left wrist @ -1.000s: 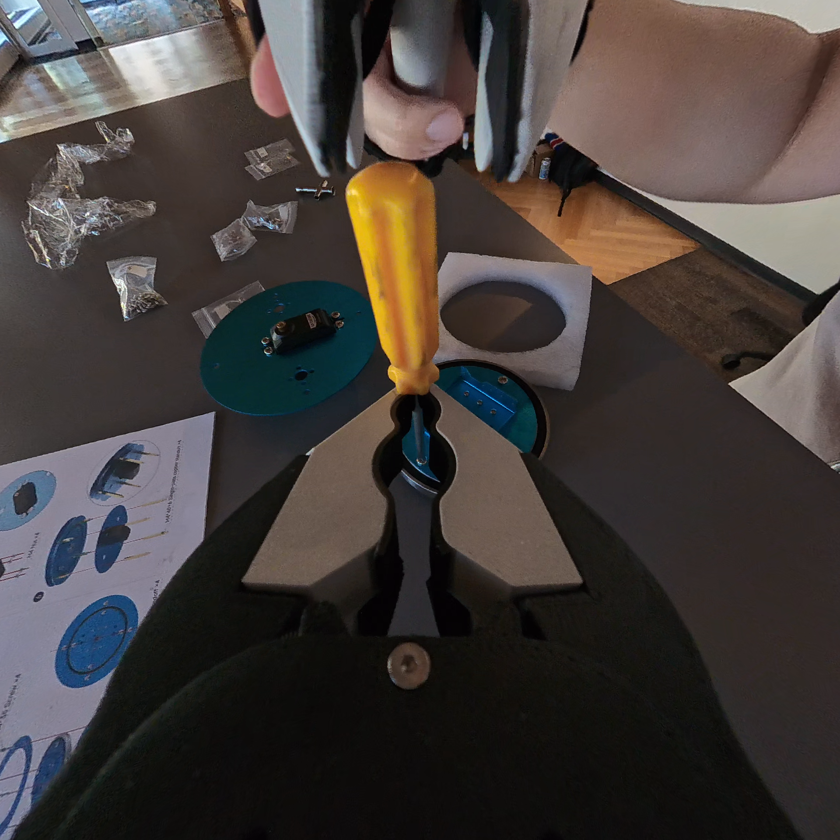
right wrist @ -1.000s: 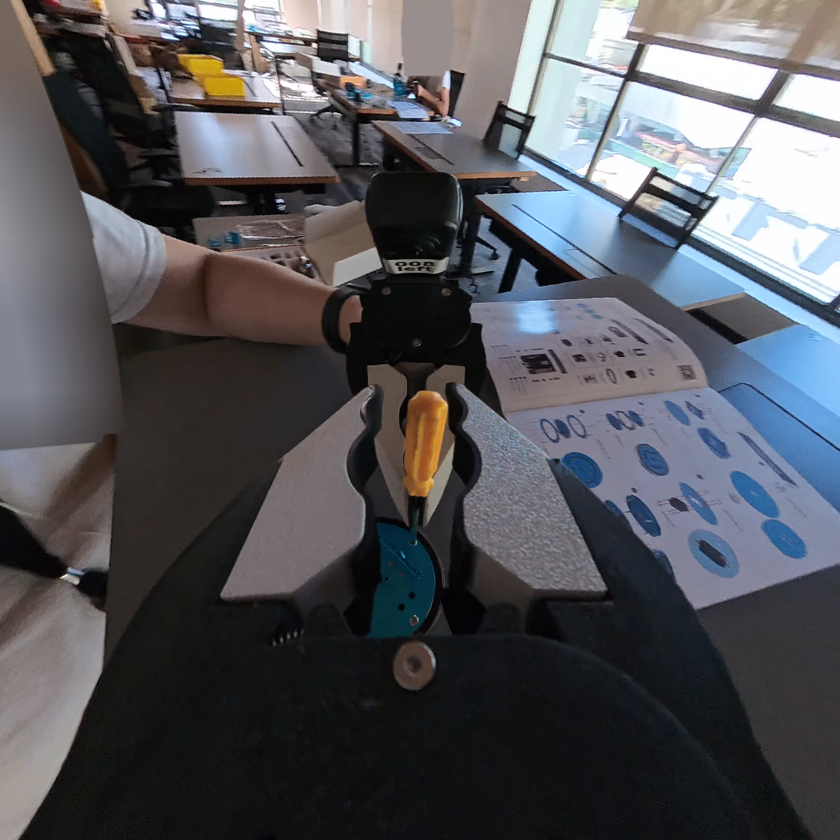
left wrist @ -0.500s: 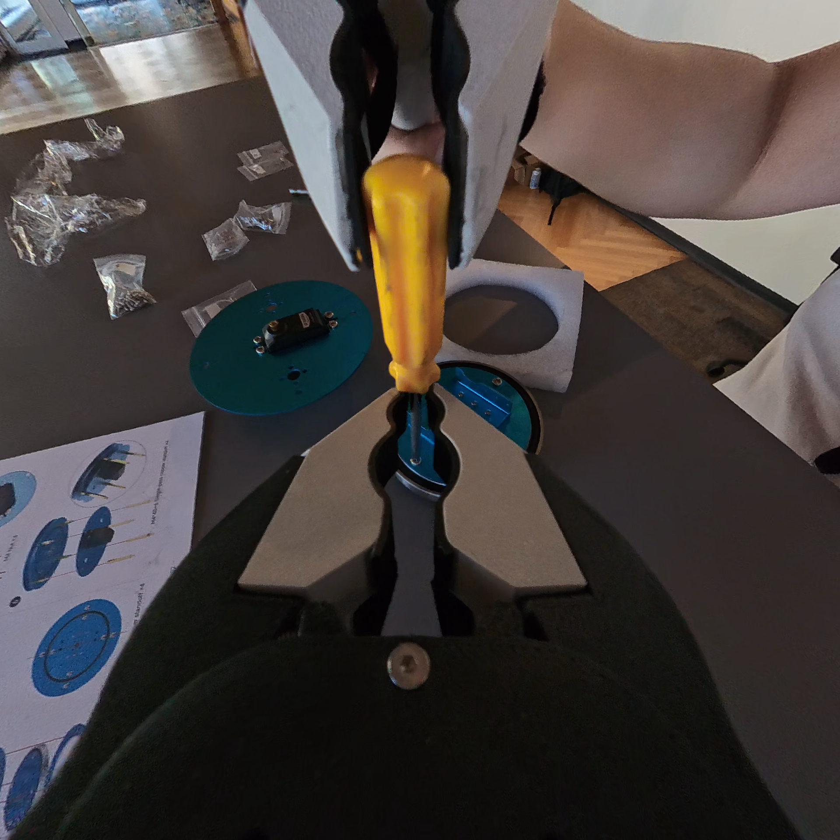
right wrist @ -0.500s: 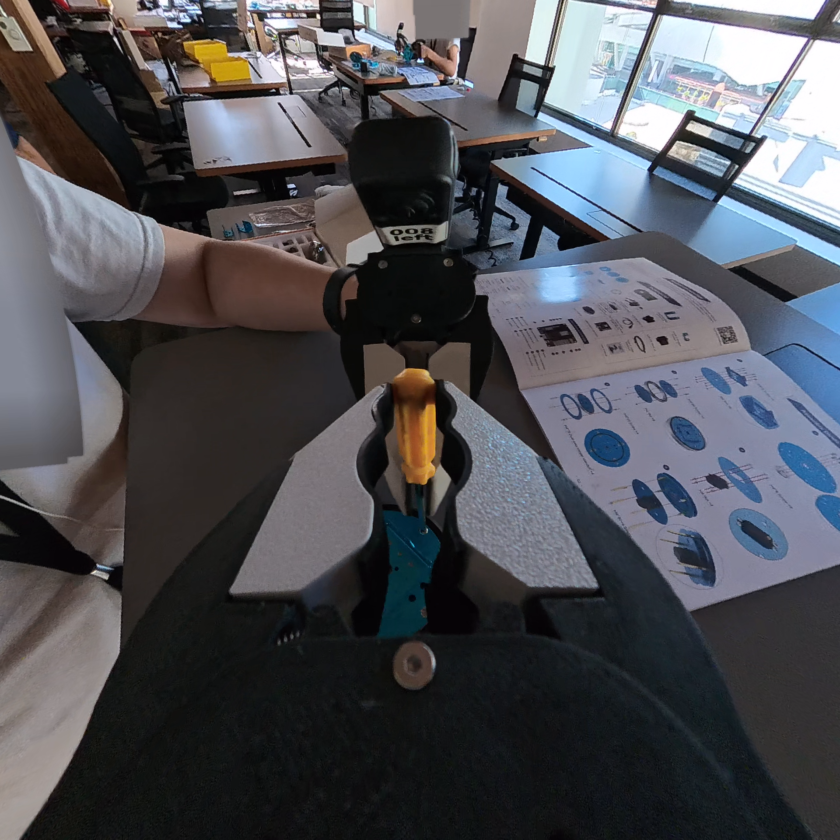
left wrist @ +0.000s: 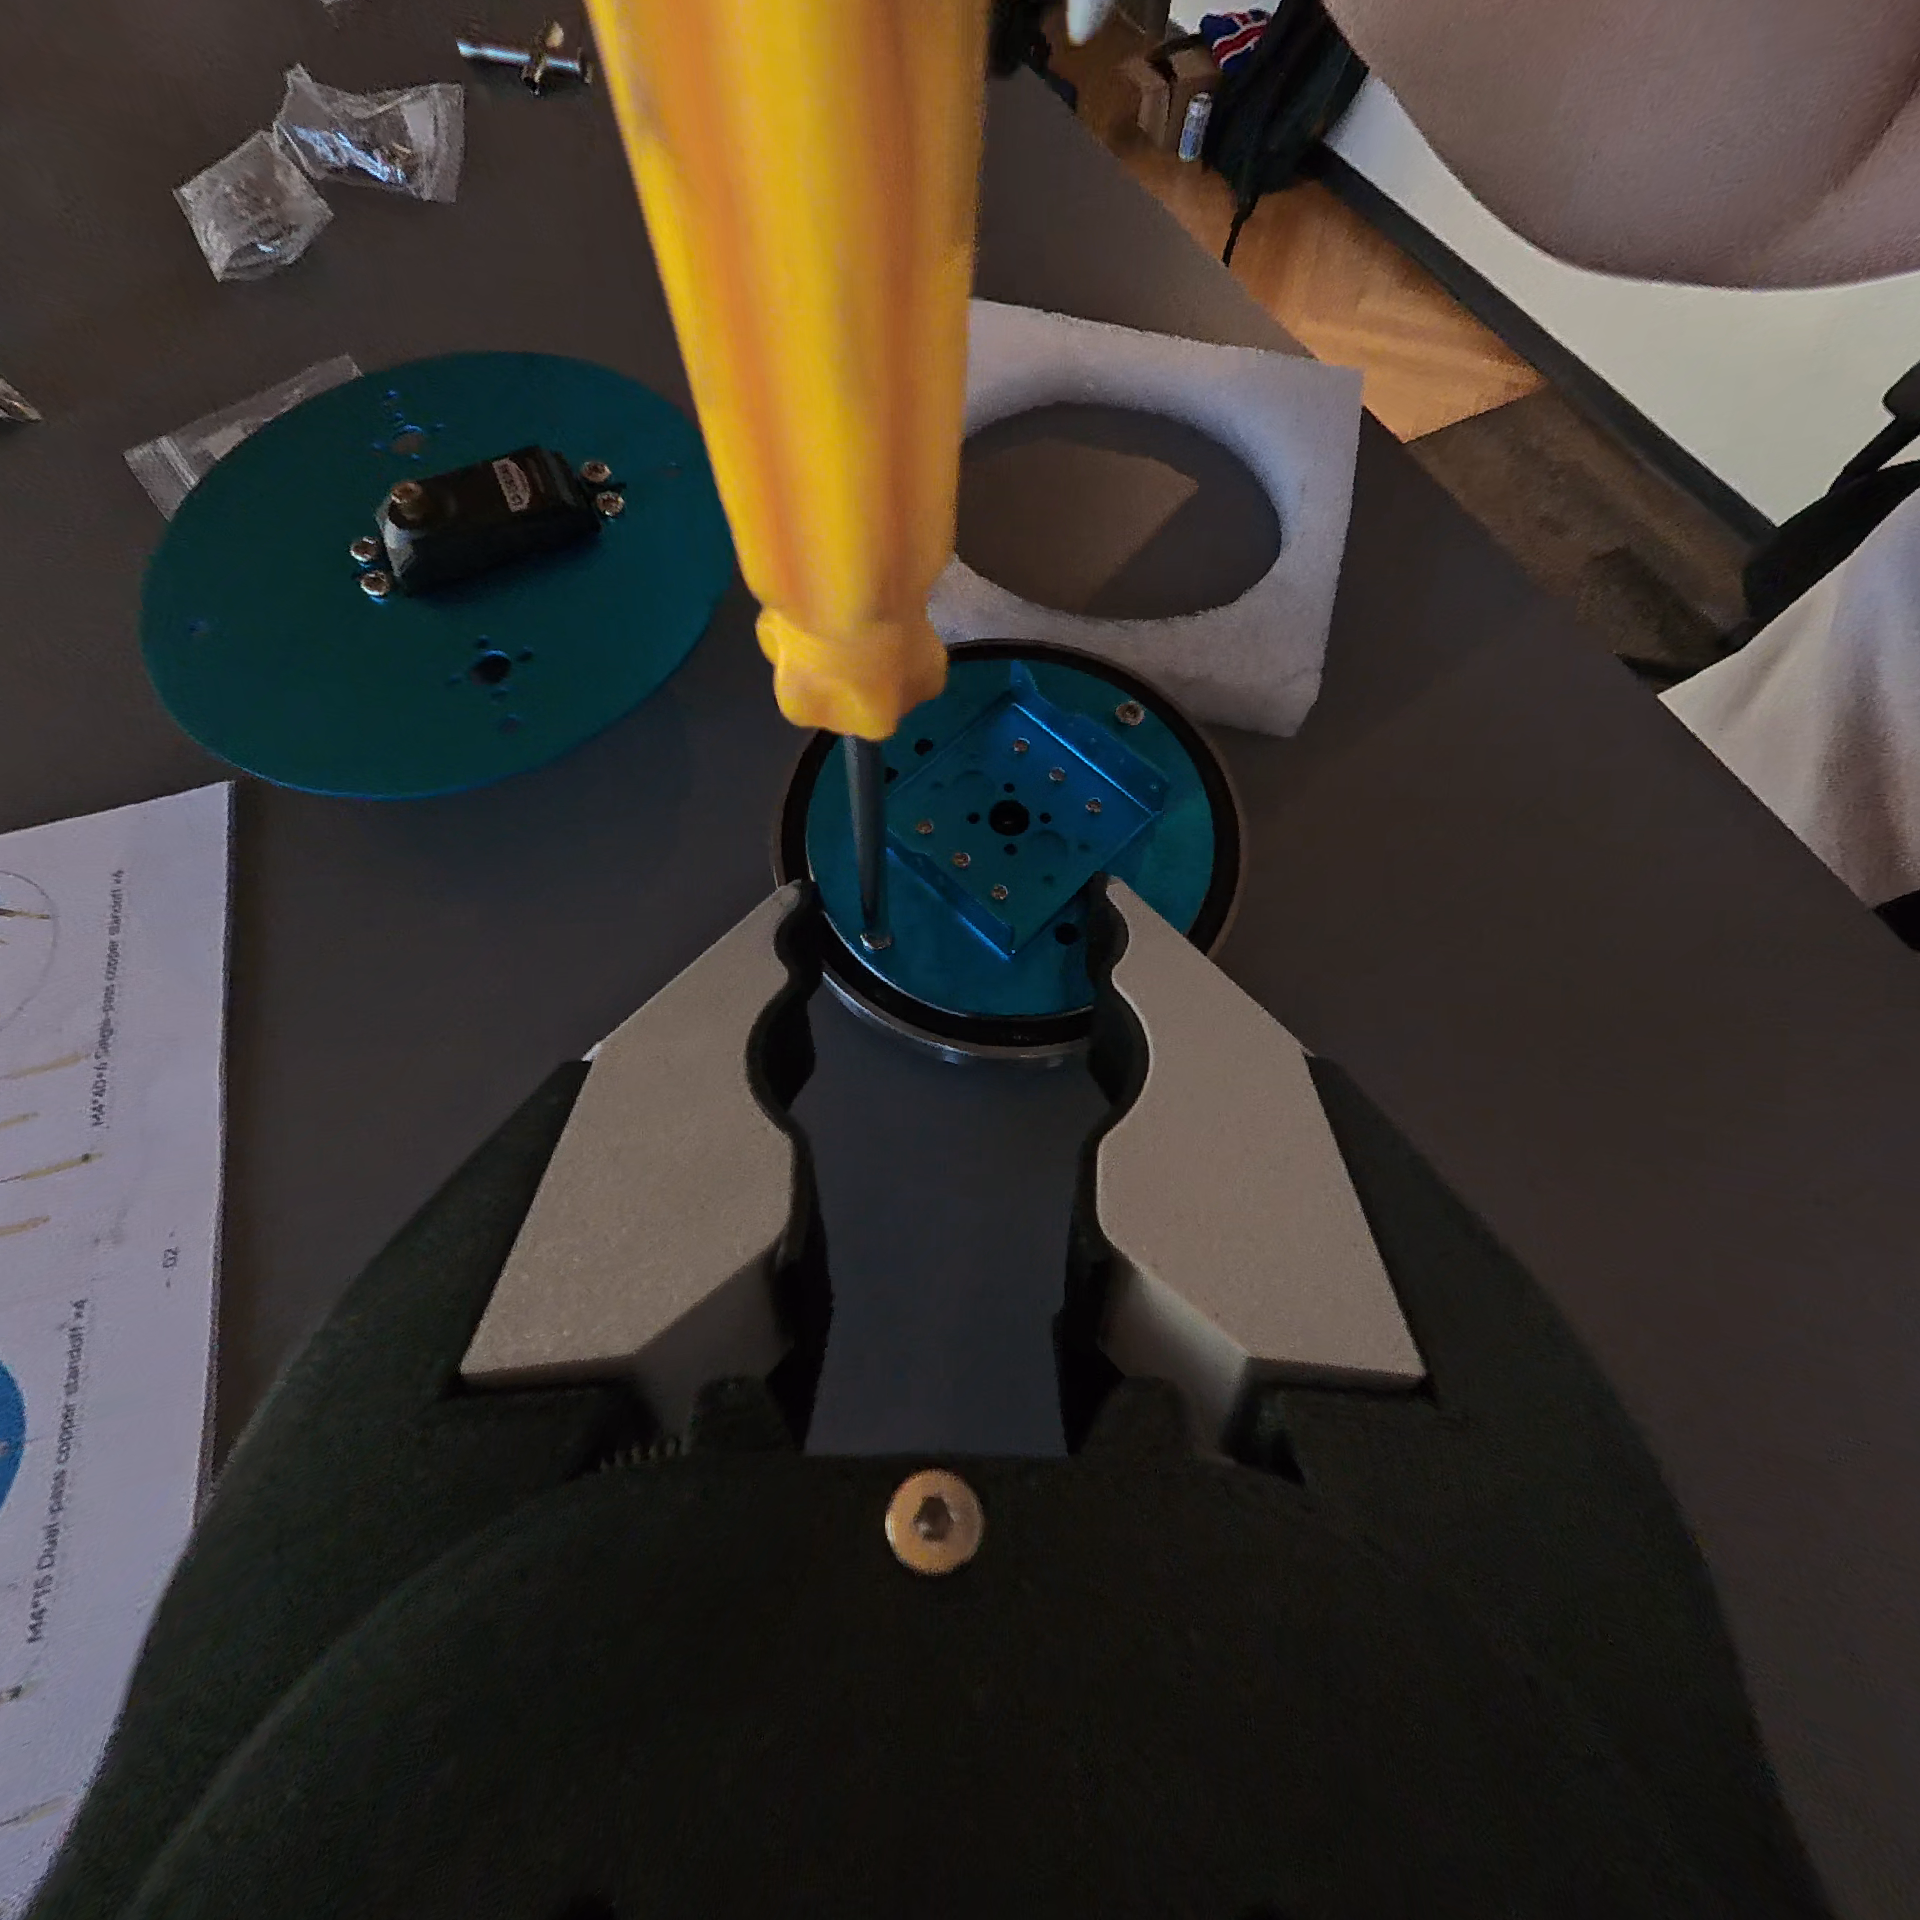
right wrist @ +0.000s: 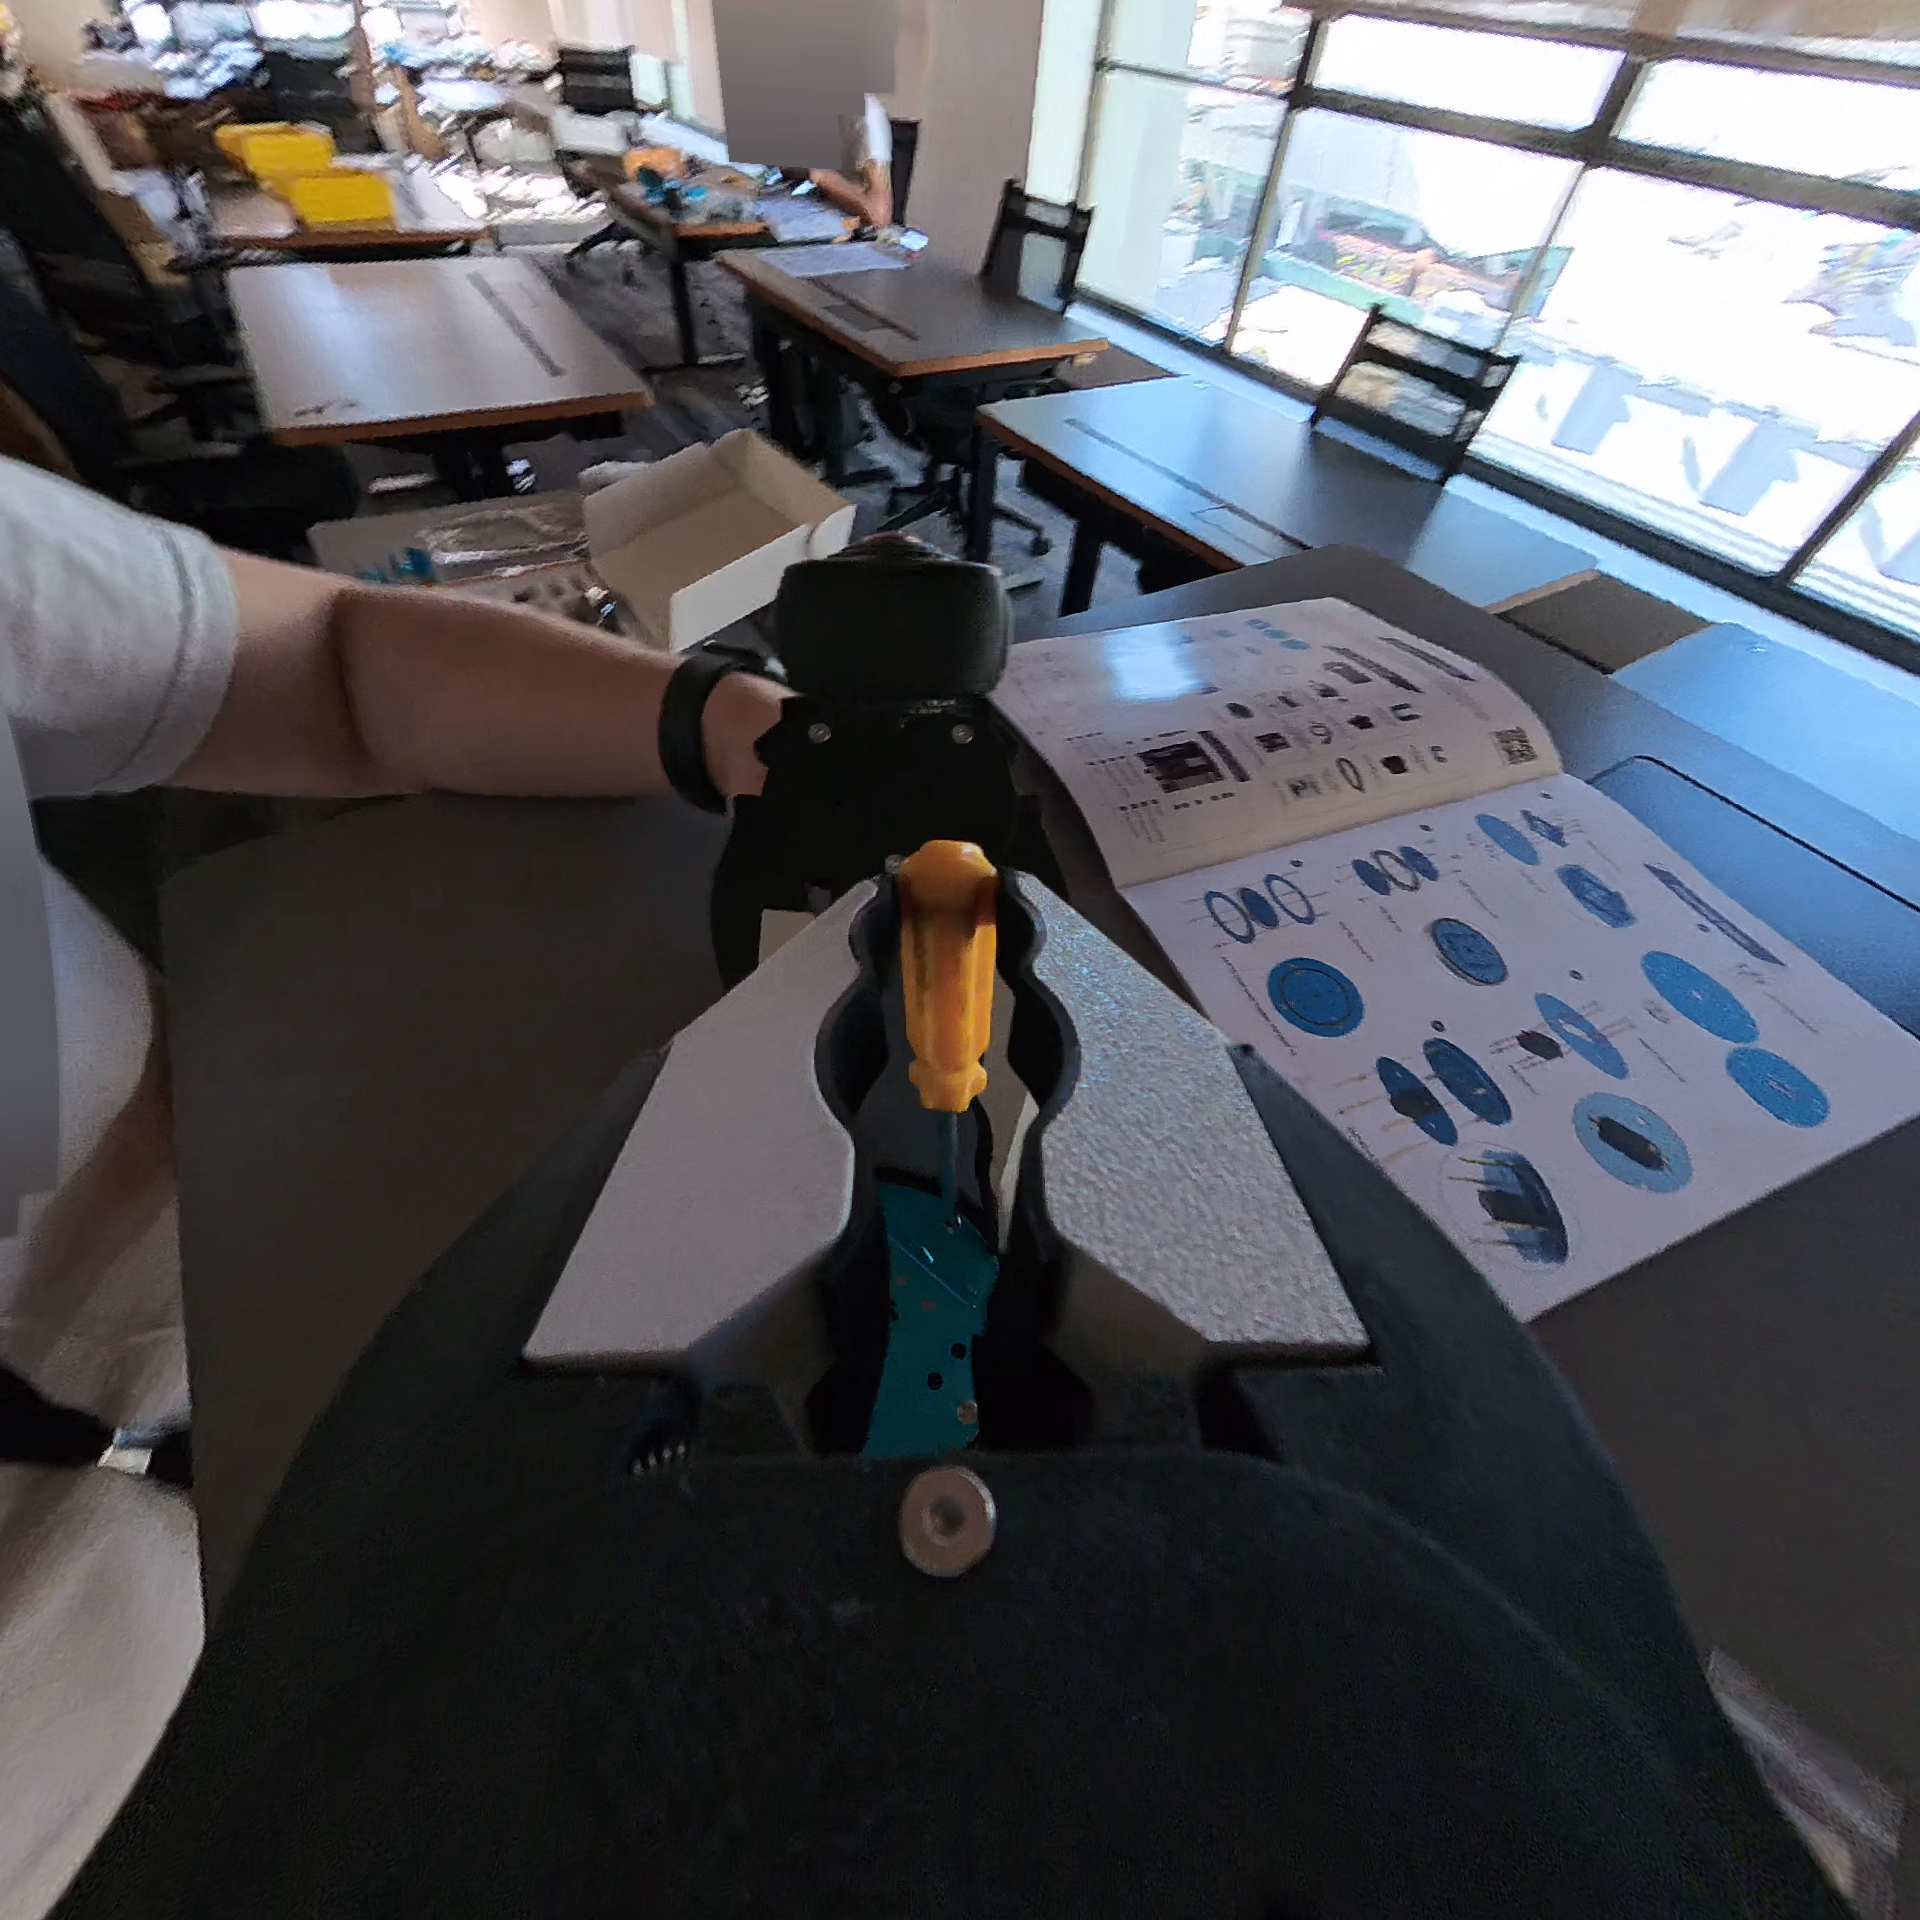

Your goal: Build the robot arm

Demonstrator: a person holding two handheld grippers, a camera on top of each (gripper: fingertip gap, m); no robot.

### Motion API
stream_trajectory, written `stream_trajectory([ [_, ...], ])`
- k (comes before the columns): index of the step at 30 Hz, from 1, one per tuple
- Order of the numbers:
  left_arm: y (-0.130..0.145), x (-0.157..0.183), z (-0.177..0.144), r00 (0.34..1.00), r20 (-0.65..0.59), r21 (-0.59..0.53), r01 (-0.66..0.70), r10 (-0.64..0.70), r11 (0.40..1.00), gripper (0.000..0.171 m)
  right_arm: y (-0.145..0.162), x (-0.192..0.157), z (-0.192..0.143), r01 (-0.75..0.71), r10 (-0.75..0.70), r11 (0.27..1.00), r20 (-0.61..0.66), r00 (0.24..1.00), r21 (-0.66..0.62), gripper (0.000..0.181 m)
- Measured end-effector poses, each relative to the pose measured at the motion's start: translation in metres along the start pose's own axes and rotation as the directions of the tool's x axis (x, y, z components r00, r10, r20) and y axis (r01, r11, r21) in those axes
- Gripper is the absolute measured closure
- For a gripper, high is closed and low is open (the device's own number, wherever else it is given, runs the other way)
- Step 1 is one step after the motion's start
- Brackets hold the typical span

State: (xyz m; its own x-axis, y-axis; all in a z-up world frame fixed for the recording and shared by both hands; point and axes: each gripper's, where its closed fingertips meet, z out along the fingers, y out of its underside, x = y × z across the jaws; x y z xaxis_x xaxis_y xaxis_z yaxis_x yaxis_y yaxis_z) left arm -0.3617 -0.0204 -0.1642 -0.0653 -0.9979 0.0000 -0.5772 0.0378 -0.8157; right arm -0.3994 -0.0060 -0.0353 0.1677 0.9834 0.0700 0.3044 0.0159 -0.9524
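Note:
A yellow-handled screwdriver (left wrist: 821,343) stands upright with its tip on a small screw (left wrist: 878,940) in a round teal plate (left wrist: 1164,883) that carries a blue bracket (left wrist: 1023,821). My left gripper (left wrist: 951,914) is open, its fingertips either side of the plate's near rim, not touching the screwdriver. My right gripper (right wrist: 948,904) is shut on the screwdriver's handle (right wrist: 945,987) from above. The teal plate (right wrist: 925,1340) shows between the right fingers. The left gripper's black body (right wrist: 883,769) stands just beyond.
On the dark table (left wrist: 1455,1143) lie a teal disc with a black servo (left wrist: 436,582), a white foam square with a round hole (left wrist: 1143,343), clear bags of small parts (left wrist: 312,156) and an open printed manual (right wrist: 1455,935). The table edge runs along the right. Tip to tip, the grippers are about 12 cm apart.
My left gripper has opened, let go of the screwdriver shaft and come in close to the teal plate. My right gripper has come down over the handle and shut on it.

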Motion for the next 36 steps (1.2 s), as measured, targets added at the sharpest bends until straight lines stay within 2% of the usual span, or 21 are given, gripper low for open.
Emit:
stream_trajectory([
  [5, -0.001, 0.003, 0.002, 1.000, -0.005, 0.019, -0.009, 0.009, 1.000, 0.124, 0.001, 0.004, -0.007, -0.056, 0.076, 0.993, -0.187, 0.979, 0.106, 0.164],
  [9, -0.003, 0.005, 0.004, 1.000, -0.012, 0.032, -0.013, 0.013, 0.999, 0.128, 0.002, 0.004, -0.009, -0.016, 0.050, 0.993, -0.296, 0.954, 0.117, 0.164],
  [13, -0.004, 0.006, 0.004, 1.000, -0.016, 0.025, 0.013, -0.012, 1.000, 0.125, 0.002, 0.004, -0.011, -0.016, 0.049, 0.994, -0.303, 0.952, 0.113, 0.164],
  [14, -0.006, 0.008, 0.004, 0.999, -0.027, 0.025, 0.031, -0.030, 0.999, 0.112, 0.002, 0.005, -0.012, -0.020, 0.054, 0.993, -0.304, 0.951, 0.116, 0.164],
  [17, -0.008, 0.011, 0.006, 0.997, -0.014, -0.014, 0.075, -0.075, 0.997, 0.102, 0.002, 0.005, -0.013, -0.013, 0.047, 0.994, -0.312, 0.949, 0.112, 0.164],
  [19, -0.003, 0.003, 0.003, 0.987, 0.101, -0.066, 0.129, -0.122, 0.989, 0.105, 0.002, 0.004, -0.012, -0.006, 0.040, 0.994, -0.315, 0.948, 0.108, 0.164],
  [20, -0.003, 0.009, 0.002, 0.982, 0.106, -0.066, 0.165, -0.157, 0.984, 0.112, 0.002, 0.004, -0.012, -0.004, 0.038, 0.994, -0.316, 0.948, 0.108, 0.164],
  [21, -0.005, 0.014, 0.002, 0.978, 0.111, -0.048, 0.185, -0.179, 0.982, 0.108, 0.002, 0.004, -0.012, -0.001, 0.035, 0.994, -0.319, 0.947, 0.108, 0.164],
  [23, -0.007, 0.018, 0.004, 0.974, 0.149, -0.046, 0.180, -0.171, 0.983, 0.112, 0.002, 0.004, -0.012, -0.004, 0.039, 0.994, -0.316, 0.948, 0.110, 0.164],
  [25, -0.006, 0.017, 0.009, 0.969, 0.200, -0.078, 0.160, -0.142, 0.984, 0.106, 0.002, 0.004, -0.013, -0.002, 0.037, 0.994, -0.320, 0.947, 0.111, 0.164],
  [30, -0.008, 0.015, 0.010, 0.946, 0.276, -0.069, 0.193, -0.167, 0.979, 0.109, 0.003, 0.004, -0.016, 0.008, 0.033, 0.993, -0.349, 0.937, 0.116, 0.164],
  [31, -0.008, 0.015, 0.010, 0.942, 0.292, -0.060, 0.191, -0.166, 0.980, 0.112, 0.003, 0.004, -0.017, 0.008, 0.035, 0.993, -0.356, 0.934, 0.119, 0.164],
  [32, -0.010, 0.019, 0.012, 0.945, 0.285, -0.052, 0.182, -0.160, 0.982, 0.126, 0.004, 0.005, -0.018, 0.012, 0.034, 0.993, -0.371, 0.928, 0.121, 0.164],
  [36, -0.013, 0.017, 0.014, 0.932, 0.341, -0.045, 0.149, -0.126, 0.988, 0.126, 0.005, 0.004, -0.022, -0.001, 0.055, 0.989, -0.369, 0.928, 0.147, 0.164],
])
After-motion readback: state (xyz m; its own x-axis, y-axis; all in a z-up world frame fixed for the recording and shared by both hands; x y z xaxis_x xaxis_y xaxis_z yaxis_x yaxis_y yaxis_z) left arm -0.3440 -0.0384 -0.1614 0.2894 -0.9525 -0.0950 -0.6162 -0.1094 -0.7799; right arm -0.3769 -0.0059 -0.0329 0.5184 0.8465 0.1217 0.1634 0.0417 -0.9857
